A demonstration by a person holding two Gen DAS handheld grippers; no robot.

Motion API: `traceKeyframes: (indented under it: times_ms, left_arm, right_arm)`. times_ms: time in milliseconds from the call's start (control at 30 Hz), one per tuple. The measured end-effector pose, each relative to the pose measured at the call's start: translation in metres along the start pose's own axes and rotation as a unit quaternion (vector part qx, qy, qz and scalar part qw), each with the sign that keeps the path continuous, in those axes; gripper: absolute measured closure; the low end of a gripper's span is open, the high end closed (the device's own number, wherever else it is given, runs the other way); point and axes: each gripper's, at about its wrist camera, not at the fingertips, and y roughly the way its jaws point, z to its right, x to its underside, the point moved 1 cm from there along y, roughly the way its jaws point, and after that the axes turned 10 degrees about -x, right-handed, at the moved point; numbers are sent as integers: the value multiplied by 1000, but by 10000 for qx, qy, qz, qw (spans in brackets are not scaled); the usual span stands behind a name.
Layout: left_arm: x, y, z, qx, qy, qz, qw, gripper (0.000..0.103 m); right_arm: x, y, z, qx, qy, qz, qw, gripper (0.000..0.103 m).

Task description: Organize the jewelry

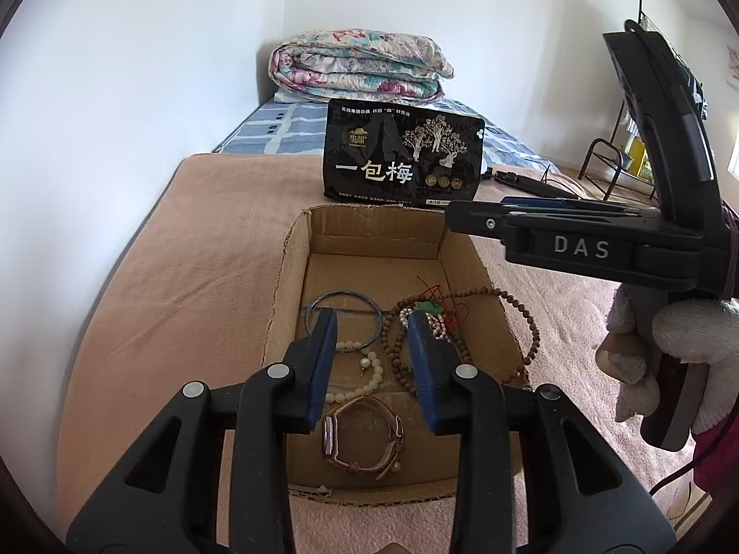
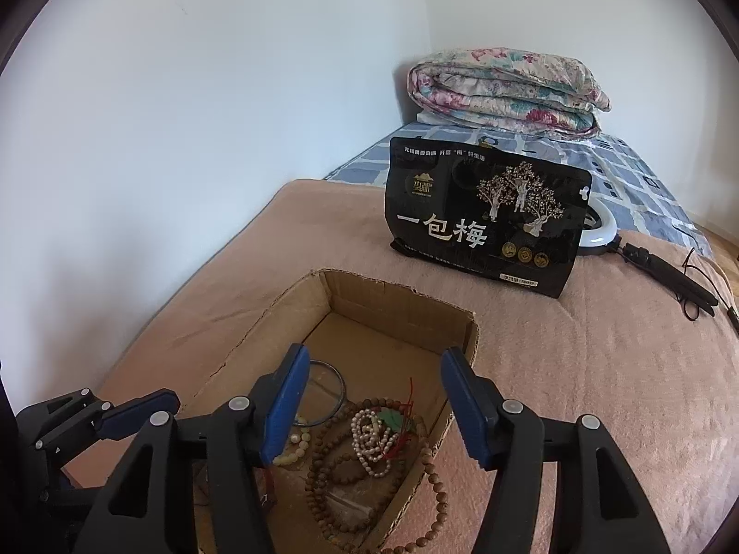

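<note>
My left gripper (image 1: 372,360) hangs over the cardboard box (image 1: 288,277), in the lower middle of the left view. Its blue pads are apart and hold nothing. Between them, lower in the frame, I see the watch (image 1: 365,434) with a brown strap lying on the box floor. Just above it is a string of pale beads (image 1: 369,369), and higher to the left the thin round bangle (image 1: 344,316). To the right lies the long brown bead necklace (image 1: 531,323); part of it hangs over the right wall of the box.

My right gripper (image 2: 374,406) is also open wide and empty, above the same box (image 2: 402,304). Between its pads, in the lower middle of the right view, are the small pearl string (image 2: 369,438) with a green pendant (image 2: 392,418) and red thread, resting on the brown necklace (image 2: 332,475).

The box stands on a pink blanket (image 2: 577,369) on the bed. Behind it, toward the upper right, a black snack bag (image 2: 485,217) stands upright, and farther back lies a folded flowered quilt (image 2: 503,87).
</note>
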Motion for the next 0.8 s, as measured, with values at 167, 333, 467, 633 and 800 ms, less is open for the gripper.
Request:
traceKeyframes:
  times_ms: [167, 333, 467, 633, 800]
  left_arm:
    - [-1, -19, 1, -46, -37, 94, 9999, 72]
    - [-1, -43, 3, -68, -47, 191, 9998, 72]
    - [1, -63, 8, -71, -35, 257, 9996, 72]
    - [5, -88, 19, -50, 29, 340, 9994, 72]
    - [8, -112, 29, -85, 122, 467, 9988, 72]
  right_arm:
    - [3, -25, -7, 59, -72, 125, 9999, 36]
    - [8, -52, -14, 174, -172, 229, 9994, 33]
    - [13, -77, -18, 278, -250, 339, 9987, 30]
    - [22, -108, -22, 415, -377, 485, 9972, 27]
    - [31, -136, -22, 547, -481, 583, 9956, 25]
